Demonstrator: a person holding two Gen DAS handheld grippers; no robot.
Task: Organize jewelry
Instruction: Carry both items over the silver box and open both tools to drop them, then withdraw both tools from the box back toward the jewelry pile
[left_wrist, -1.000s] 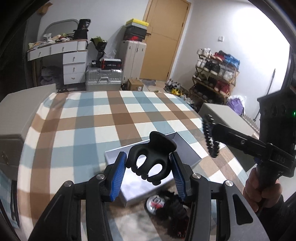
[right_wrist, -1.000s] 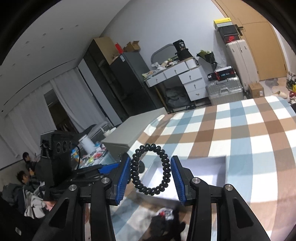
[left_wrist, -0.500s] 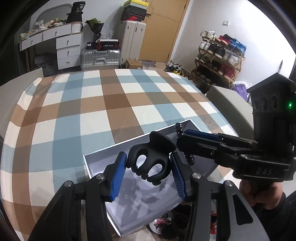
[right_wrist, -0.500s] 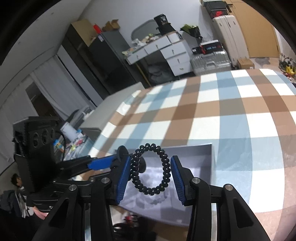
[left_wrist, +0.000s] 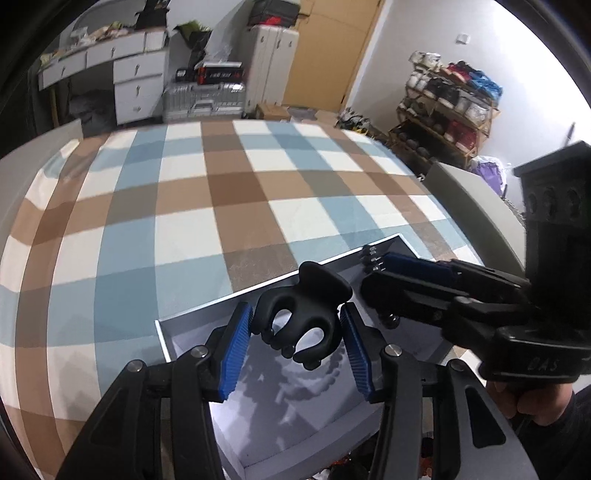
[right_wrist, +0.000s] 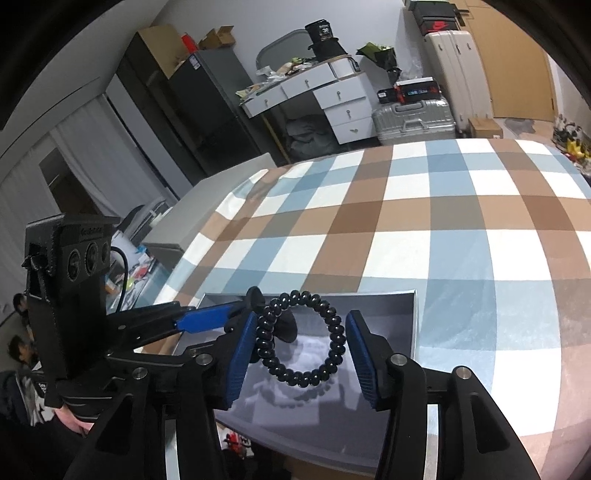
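Two grippers over one grey box (left_wrist: 207, 325)
Left gripper (left_wrist: 297, 341) pinched one black hair claw (left_wrist: 301, 317); right gripper (right_wrist: 301, 347) stood spread around one black coil bracelet (right_wrist: 301, 338).

My left wrist view cuts the box (left_wrist: 192, 326) off at the bottom; my gripper fingers (left_wrist: 236, 349) hide its near wall, and small items below blur.
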